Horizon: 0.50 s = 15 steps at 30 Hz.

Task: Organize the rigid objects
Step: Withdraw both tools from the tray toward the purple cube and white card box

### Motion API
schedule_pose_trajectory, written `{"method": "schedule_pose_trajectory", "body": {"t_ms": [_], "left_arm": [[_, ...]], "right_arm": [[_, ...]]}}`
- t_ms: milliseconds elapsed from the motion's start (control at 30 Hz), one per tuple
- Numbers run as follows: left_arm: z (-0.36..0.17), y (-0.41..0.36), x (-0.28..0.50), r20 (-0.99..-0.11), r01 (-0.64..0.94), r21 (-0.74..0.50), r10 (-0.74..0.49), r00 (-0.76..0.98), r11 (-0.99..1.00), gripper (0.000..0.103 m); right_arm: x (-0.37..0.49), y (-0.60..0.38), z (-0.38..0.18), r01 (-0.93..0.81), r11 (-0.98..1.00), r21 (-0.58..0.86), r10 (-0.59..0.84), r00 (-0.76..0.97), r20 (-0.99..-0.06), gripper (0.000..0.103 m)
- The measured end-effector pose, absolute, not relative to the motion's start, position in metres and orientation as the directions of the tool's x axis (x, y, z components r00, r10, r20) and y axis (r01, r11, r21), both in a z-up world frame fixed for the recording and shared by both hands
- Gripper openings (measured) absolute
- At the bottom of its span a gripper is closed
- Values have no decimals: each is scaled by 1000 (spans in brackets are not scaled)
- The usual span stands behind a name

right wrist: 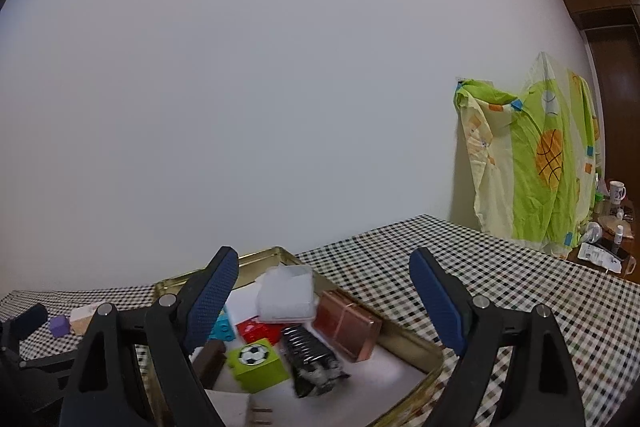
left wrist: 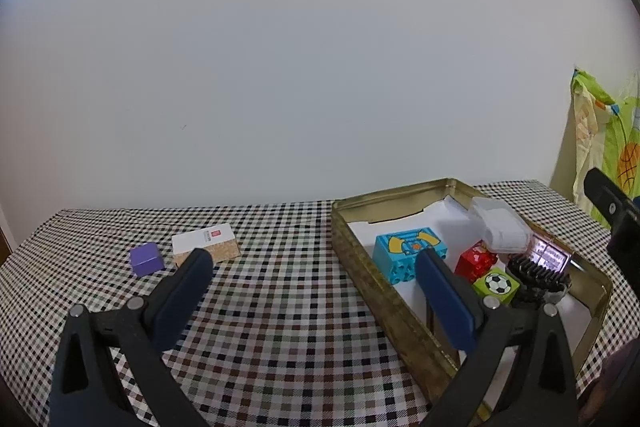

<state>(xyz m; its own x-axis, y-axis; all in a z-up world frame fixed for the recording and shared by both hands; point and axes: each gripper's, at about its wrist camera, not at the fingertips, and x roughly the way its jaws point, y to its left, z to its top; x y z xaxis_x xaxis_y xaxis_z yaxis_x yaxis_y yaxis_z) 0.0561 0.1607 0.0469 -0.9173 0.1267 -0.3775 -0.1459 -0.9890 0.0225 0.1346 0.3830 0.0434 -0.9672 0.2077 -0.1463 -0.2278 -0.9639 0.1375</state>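
Toy blocks and other small rigid things fill a shallow gold tin on a checked tablecloth. In the left wrist view, the left gripper hangs low at 6 o'clock with its blue-padded jaws spread wide and nothing between them; its right finger overlaps the tin's near wall. Just past that finger lies a blue block, and at 3 o'clock from it a red block, a green football block and a black ribbed brush-like object. A clear plastic box rests above the red block, with a copper-coloured case just beside it. Farther out, at 9 o'clock on the bare cloth, a purple cube sits just beside a white-topped cork box, both well apart from the tin.

In the right wrist view, the right gripper hovers over the tin's near end, jaws wide apart and gripping nothing. Beneath it, nearest, are a brown piece, the green block and the black object; beyond them are the copper case and the clear box. At 2 o'clock, beyond the table, a green printed cloth hangs before a plain white wall.
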Motion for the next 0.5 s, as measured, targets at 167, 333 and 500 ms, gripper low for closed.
{"method": "schedule_pose_trajectory", "body": {"t_ms": [167, 333, 500], "left_arm": [[46, 152, 58, -378, -146, 14, 130, -917, -989, 102], [46, 145, 58, -374, -146, 10, 132, -918, -989, 102], [46, 142, 62, -368, -159, 5, 146, -918, -987, 102]], "right_arm": [[133, 359, 48, -221, -972, 81, 212, -971, -106, 89], [134, 350, 50, -226, -970, 85, 218, -971, -96, 89], [138, 346, 51, -244, -966, 85, 237, -968, -84, 89]]}}
